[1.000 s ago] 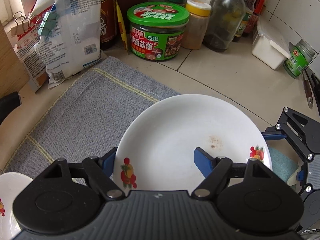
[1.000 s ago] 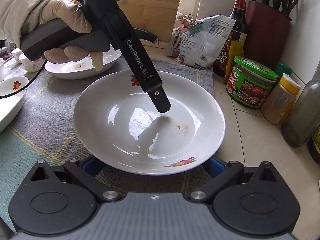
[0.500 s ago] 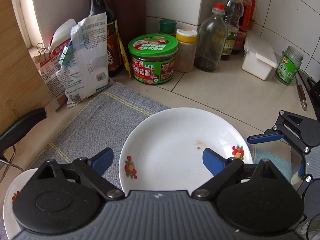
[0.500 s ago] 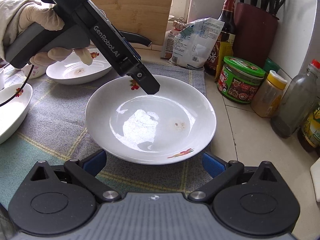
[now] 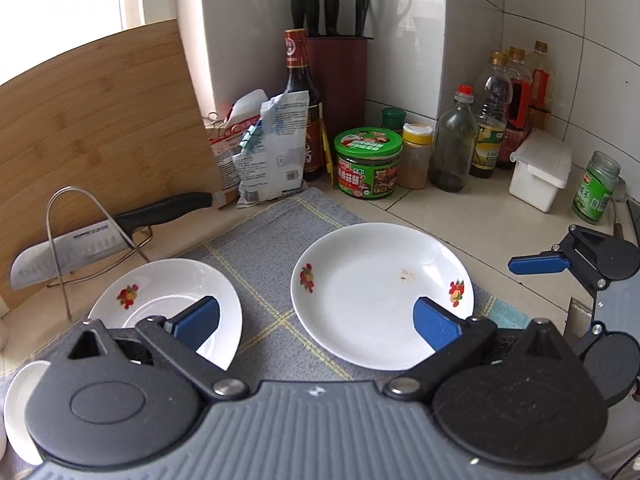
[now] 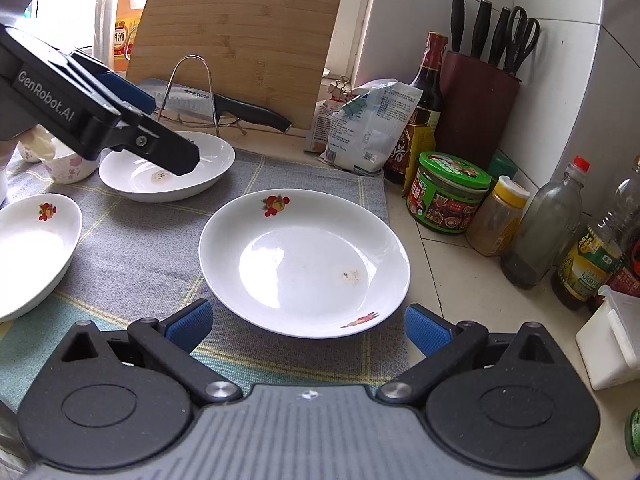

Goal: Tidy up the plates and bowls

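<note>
A white plate with fruit prints [image 5: 382, 294] [image 6: 304, 262] lies on the grey mat, free of both grippers. My left gripper [image 5: 316, 322] is open and empty, raised above and behind the plate. My right gripper [image 6: 308, 326] is open and empty, just short of the plate's near rim. A second white dish [image 5: 168, 306] [image 6: 168, 166] sits to the left on the mat. A white bowl [image 6: 32, 244] stands at the left edge, and another white rim [image 5: 18, 408] shows at the bottom left. A small flowered cup [image 6: 66, 166] is at the far left.
A bamboo cutting board [image 5: 100, 136] leans at the back with a knife on a wire rack [image 5: 80, 240]. Bags, a soy bottle, a green-lidded jar [image 5: 368, 164], bottles and a white box [image 5: 540, 174] crowd the tiled counter's back and right. A knife block [image 6: 476, 100] stands in the corner.
My left gripper let go of the plate, opened and pulled up and back to the left. My right gripper drew back from under the plate's rim. The plate now rests on the mat.
</note>
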